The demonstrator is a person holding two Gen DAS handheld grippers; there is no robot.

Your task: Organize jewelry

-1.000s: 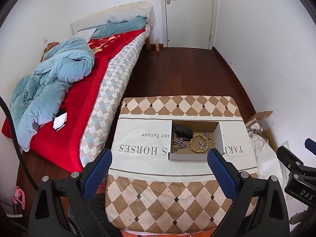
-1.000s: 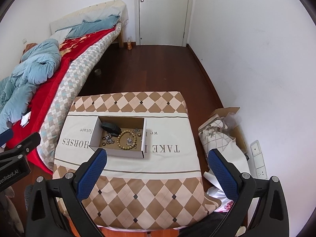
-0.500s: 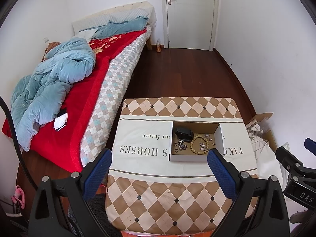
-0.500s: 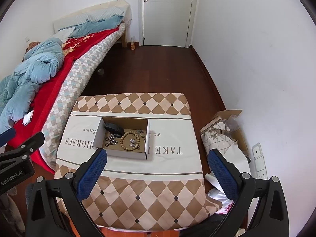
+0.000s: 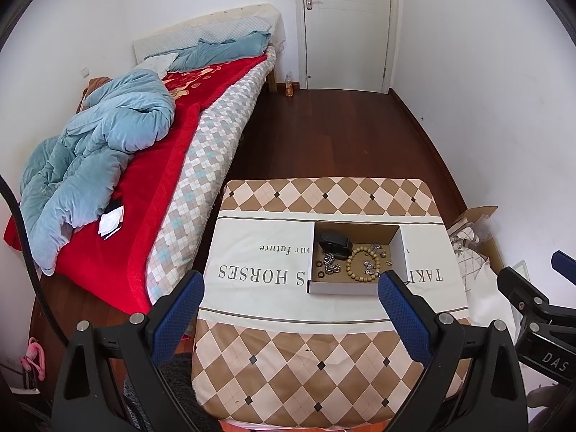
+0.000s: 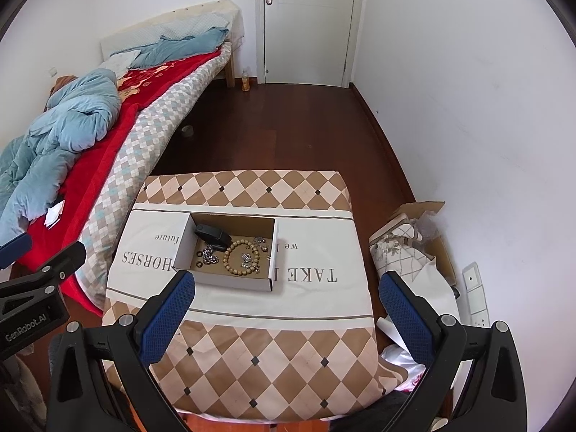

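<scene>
Both grippers hang above the near edge of the cloth-covered table (image 6: 252, 342), left gripper (image 5: 289, 302) and right gripper (image 6: 286, 302) each with jaws wide apart, holding nothing. The cardboard box (image 6: 230, 280) sits mid-table, holding a bead bracelet (image 6: 243, 255), chains and a black case (image 6: 212, 234) (small pieces blur together). An unmade bed (image 5: 118, 165) lies just left; a white door (image 6: 306, 21) is beyond the dark wood floor.

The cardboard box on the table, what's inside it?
The box holds a bead bracelet, a black case, metal chains and small rings. Anything under the case is hidden.
</scene>
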